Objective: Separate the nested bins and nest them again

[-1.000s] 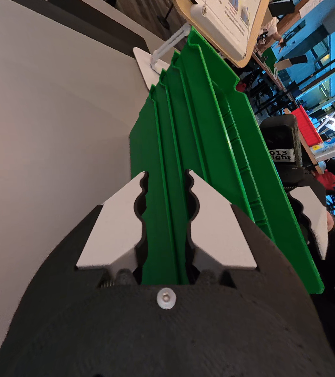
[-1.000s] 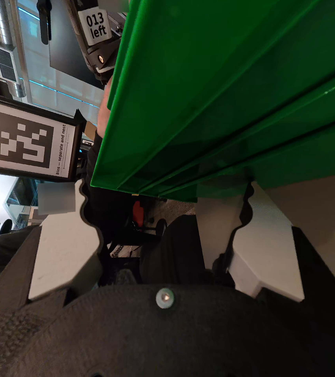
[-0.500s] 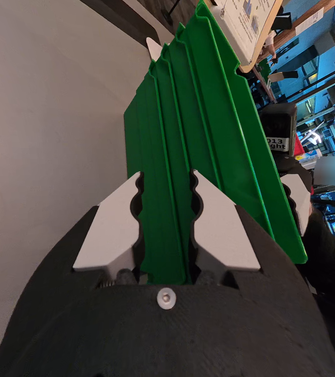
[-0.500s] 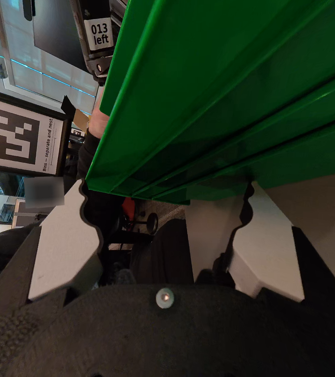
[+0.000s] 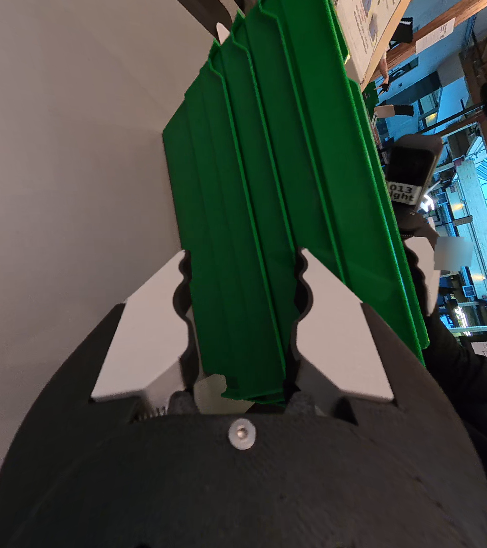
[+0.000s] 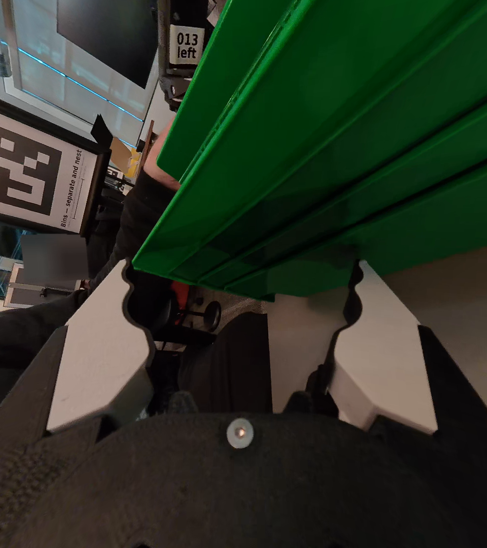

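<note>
Left gripper [image 5: 242, 299] jaws wider than before, loosely straddling lower rims of green nested bins [image 5: 269, 207] on white table [image 5: 58, 178]; contact unclear. Right gripper [image 6: 242, 296] wide open at stack's corner, holding nothing.

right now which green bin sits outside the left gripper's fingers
The bin farthest from the white table: its wall lies beyond the left gripper's right finger, the other rims between the fingers.
</note>
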